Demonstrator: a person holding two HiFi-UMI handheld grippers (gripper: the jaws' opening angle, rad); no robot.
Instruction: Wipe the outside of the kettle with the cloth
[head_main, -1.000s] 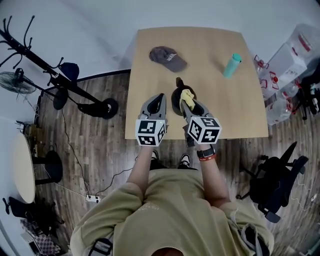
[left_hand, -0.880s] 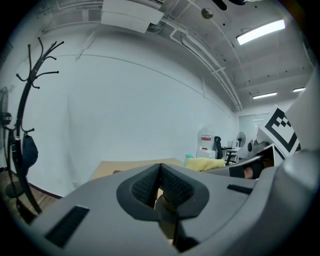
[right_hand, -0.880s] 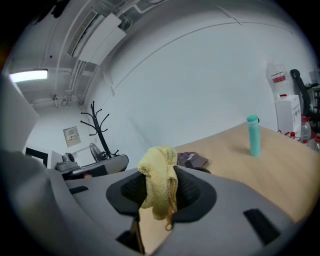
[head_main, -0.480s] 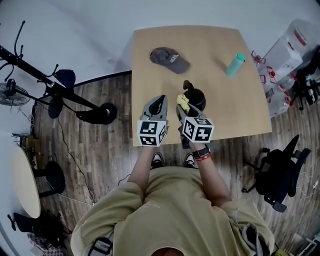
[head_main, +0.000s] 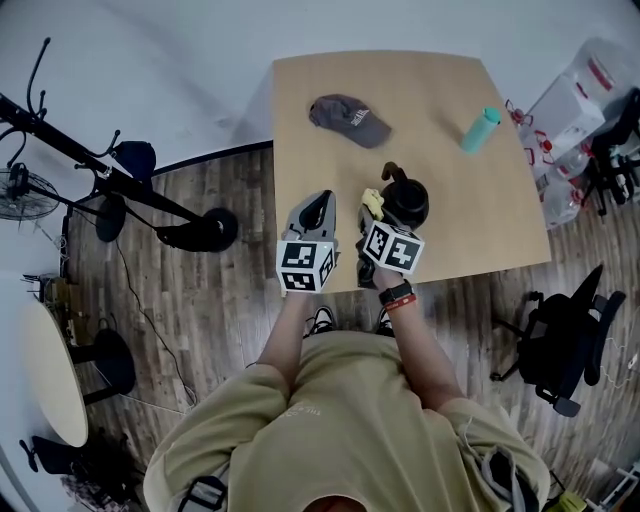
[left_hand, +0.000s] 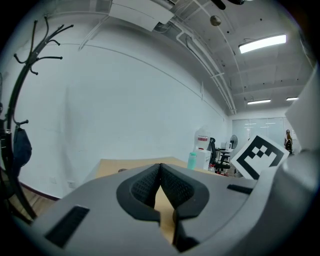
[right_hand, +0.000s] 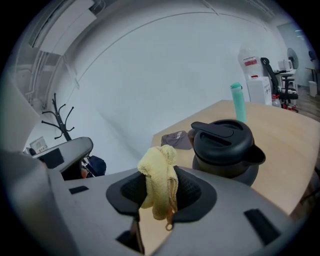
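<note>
Slippage risk: right claw (right_hand: 162, 195) pinches only a cloth (right_hand: 157, 172) fold beside the kettle (right_hand: 226, 145), unbraced by the closed, empty left claw (left_hand: 160, 176).

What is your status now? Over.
Left claw shut, empty. Right claw shut on cloth, beside kettle; contact unclear. Cap, bottle stand apart from kettle.

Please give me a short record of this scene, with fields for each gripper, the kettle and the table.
left gripper: fingers shut, empty
right gripper: fingers shut on yellow cloth
kettle: black, upright, lid on, beside the cloth
table: also holds a grey cap and a teal bottle
</note>
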